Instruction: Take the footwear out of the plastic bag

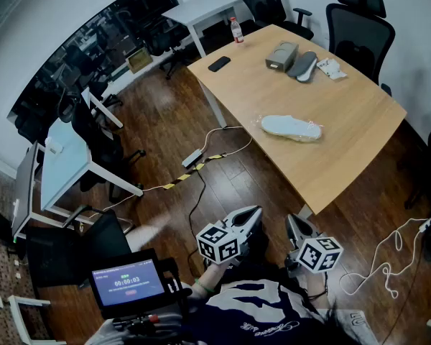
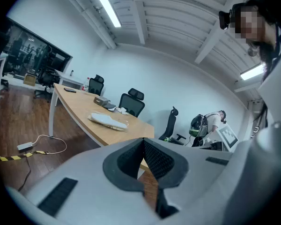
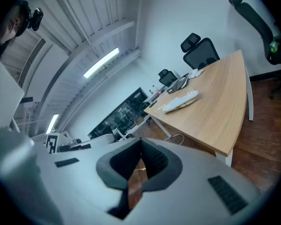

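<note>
A white shoe in a clear plastic bag (image 1: pixel 292 127) lies on the wooden table (image 1: pixel 352 113), towards its near edge; the same bag (image 2: pixel 107 120) shows in the left gripper view and, smaller, the bag (image 3: pixel 180 101) in the right gripper view. Farther back lie a grey shoe (image 1: pixel 302 65) and a tan box (image 1: pixel 281 55). My left gripper (image 1: pixel 256 213) and right gripper (image 1: pixel 290 221) are held low near the person's body, over the floor, well short of the table. Both are shut with nothing between the jaws.
A black phone (image 1: pixel 219 64), a bottle (image 1: pixel 235 29) and a small packet (image 1: pixel 331 67) also sit on the table. Office chairs (image 1: pixel 355 20) stand behind it. Cables and a power strip (image 1: pixel 194 157) lie on the wooden floor. A white desk (image 1: pixel 68 165) stands at left.
</note>
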Action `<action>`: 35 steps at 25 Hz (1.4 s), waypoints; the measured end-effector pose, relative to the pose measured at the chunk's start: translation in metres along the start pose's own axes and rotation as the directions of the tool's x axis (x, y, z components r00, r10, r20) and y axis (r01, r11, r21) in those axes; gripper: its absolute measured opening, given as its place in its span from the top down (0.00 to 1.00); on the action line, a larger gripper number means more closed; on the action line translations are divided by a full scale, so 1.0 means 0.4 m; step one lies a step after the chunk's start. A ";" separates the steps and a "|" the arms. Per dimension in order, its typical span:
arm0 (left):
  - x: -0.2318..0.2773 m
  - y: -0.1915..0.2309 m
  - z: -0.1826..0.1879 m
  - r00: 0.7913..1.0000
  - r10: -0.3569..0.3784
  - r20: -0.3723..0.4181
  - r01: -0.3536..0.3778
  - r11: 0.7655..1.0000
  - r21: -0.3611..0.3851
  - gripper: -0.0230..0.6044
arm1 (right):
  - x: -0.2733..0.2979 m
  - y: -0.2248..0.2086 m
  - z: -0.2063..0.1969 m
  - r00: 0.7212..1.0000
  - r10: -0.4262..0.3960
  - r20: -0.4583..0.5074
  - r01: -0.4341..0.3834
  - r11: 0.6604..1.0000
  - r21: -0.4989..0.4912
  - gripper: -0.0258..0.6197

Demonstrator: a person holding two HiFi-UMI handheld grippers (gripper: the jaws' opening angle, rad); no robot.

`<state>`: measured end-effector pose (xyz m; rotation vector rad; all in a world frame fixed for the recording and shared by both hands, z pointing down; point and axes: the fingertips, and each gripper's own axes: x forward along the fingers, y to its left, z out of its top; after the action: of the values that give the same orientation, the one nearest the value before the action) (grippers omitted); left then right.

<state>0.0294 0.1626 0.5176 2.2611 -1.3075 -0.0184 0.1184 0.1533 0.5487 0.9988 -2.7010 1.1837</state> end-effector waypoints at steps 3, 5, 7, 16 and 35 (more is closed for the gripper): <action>0.009 0.028 -0.011 1.000 0.018 0.002 -0.018 1.000 -0.020 0.96 | 0.011 -0.020 0.002 1.000 -0.003 0.003 0.003 1.000 0.018 0.98; 0.037 0.064 -0.004 1.000 0.015 -0.001 -0.015 0.999 -0.036 0.96 | 0.038 -0.044 0.017 1.000 -0.014 0.002 0.014 1.000 0.025 0.97; 0.079 0.112 0.018 1.000 0.003 -0.004 -0.003 0.999 -0.047 0.96 | 0.078 -0.072 0.045 0.999 -0.035 0.008 0.034 0.999 0.028 0.97; 0.206 0.370 0.185 0.999 -0.024 -0.029 0.022 0.996 -0.088 0.96 | 0.310 -0.098 0.189 0.995 -0.101 0.025 0.100 0.995 0.025 0.97; 0.380 0.708 0.246 0.987 -0.128 -0.099 0.100 0.962 -0.255 0.93 | 0.573 -0.172 0.306 0.958 -0.288 0.008 0.287 0.957 0.049 0.97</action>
<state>-0.1433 -0.1153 0.5952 2.0866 -1.0509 -0.0882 0.0025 -0.0883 0.5679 1.3558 -2.4359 1.1908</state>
